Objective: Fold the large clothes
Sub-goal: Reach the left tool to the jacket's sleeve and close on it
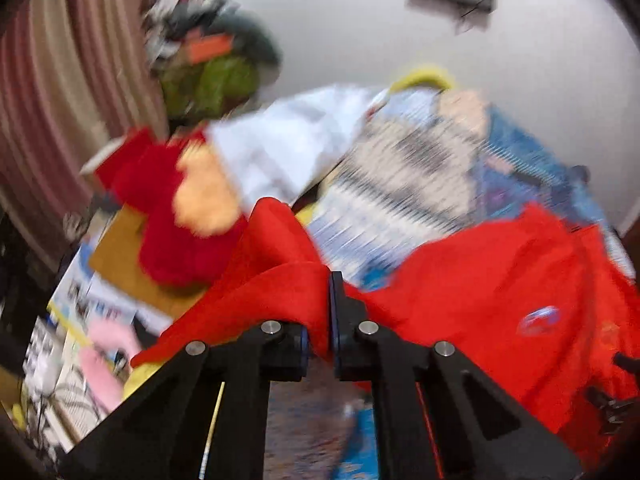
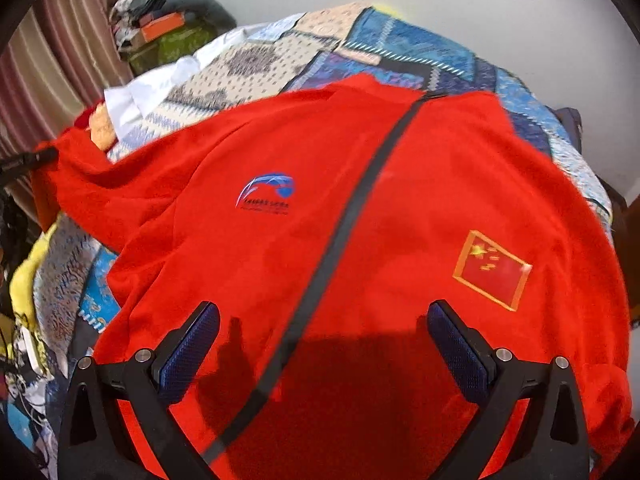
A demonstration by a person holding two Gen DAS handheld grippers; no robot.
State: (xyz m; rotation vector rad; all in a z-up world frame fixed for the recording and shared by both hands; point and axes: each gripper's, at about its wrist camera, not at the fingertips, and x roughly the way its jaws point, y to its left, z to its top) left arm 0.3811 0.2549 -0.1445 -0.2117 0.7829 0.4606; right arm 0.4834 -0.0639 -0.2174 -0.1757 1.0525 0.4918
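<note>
**Pinching the red jacket's edge**

Lying spread front-up over the bed's patterned quilt (image 2: 280,60) is a bright red jacket (image 2: 360,208), its dark zip (image 2: 352,216) closed and running from the collar end at the far side down toward the near edge. A blue swoosh logo (image 2: 266,192) with small dark lettering sits on one chest panel; a flag patch (image 2: 492,270), red with yellow stars and a gold border, sits on the other. The cloth is smooth over the middle and rumpled at its left side, where one part is lifted off the bed.

The left tongs (image 1: 330,312) are pressed together on a fold of that red cloth, which rises in a peak just beyond the pads and drapes down either side. The right tongs (image 2: 324,344) stand spread wide above the jacket's near part, the blue pads (image 2: 192,348) apart on either side of the zip, nothing between them; whether they touch the cloth I cannot tell.

The left wrist view is heavily smeared: the quilt pattern, a white garment (image 1: 288,144) and a red-and-orange plush thing (image 1: 188,208) toward the bed's far-left corner are only blurs. The jacket's sleeves and hem are cut off by the frame edges. A heap of clothes and a green bag (image 2: 168,40) sit beyond the bed beside a striped curtain (image 2: 52,64).
</note>
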